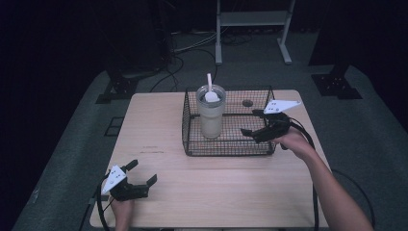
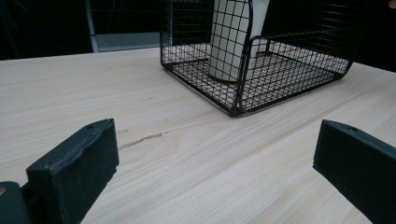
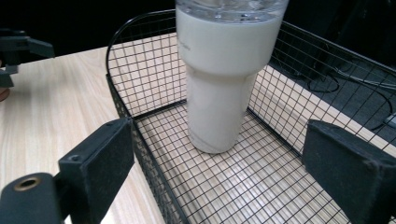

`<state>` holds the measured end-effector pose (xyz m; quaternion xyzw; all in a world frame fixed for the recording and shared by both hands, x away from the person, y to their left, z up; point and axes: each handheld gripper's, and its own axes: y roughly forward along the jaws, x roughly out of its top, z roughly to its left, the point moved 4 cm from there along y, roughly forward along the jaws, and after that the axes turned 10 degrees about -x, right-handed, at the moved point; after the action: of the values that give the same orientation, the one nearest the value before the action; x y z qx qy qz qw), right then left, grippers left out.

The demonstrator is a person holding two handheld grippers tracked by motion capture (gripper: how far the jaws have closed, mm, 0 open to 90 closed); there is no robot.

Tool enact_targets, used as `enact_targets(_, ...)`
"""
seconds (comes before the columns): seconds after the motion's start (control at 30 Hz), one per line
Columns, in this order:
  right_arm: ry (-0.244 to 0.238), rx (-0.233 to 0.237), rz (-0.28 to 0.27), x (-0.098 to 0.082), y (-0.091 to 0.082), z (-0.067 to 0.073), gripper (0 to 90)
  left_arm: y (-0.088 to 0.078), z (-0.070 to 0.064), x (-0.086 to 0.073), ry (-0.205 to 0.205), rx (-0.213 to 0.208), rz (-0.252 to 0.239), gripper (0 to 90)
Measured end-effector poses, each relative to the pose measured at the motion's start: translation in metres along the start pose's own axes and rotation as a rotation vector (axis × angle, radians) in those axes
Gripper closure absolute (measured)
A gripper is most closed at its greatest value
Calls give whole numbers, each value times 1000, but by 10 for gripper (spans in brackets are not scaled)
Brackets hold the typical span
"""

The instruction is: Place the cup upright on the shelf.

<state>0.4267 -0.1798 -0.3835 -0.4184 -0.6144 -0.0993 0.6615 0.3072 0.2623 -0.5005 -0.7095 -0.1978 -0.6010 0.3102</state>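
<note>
A wooden table (image 1: 159,159) has a black wire basket (image 1: 192,144) on it, toward the far side. A tall white cup (image 1: 210,115) stands up straight inside the basket, near its left end. The cup has a clear lid and a white straw (image 1: 209,81) that sticks up out of the top. The right gripper (image 1: 254,121) is at the right end of the basket, and it points at the cup. Its two black jaws are spread wide and hold nothing. In the right gripper view, one jaw is outside the near wire wall and the other is over the inside of the basket, so the wall runs between them. The cup stands a little way in front of the jaws and does not touch them. The person's right hand (image 1: 294,142) holds this gripper just beside the basket's right end. The left gripper (image 1: 142,173) is near the front left corner of the table, well apart from the basket. Its jaws are spread wide too, and there is only bare wood between them. In the left gripper view, the basket and the cup are farther off, up ahead. A thin dark scratch (image 2: 140,139) marks the wood in front of that gripper.
</note>
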Motion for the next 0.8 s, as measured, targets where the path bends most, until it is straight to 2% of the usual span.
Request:
enact_targets(0.33,-1,23,4,-12,-10,10,87,0,-1,0,-3,0,1,0)
enact_targets(0.8,14,26,0,-32,-24,20,88,0,0,0,-5,2,0,0)
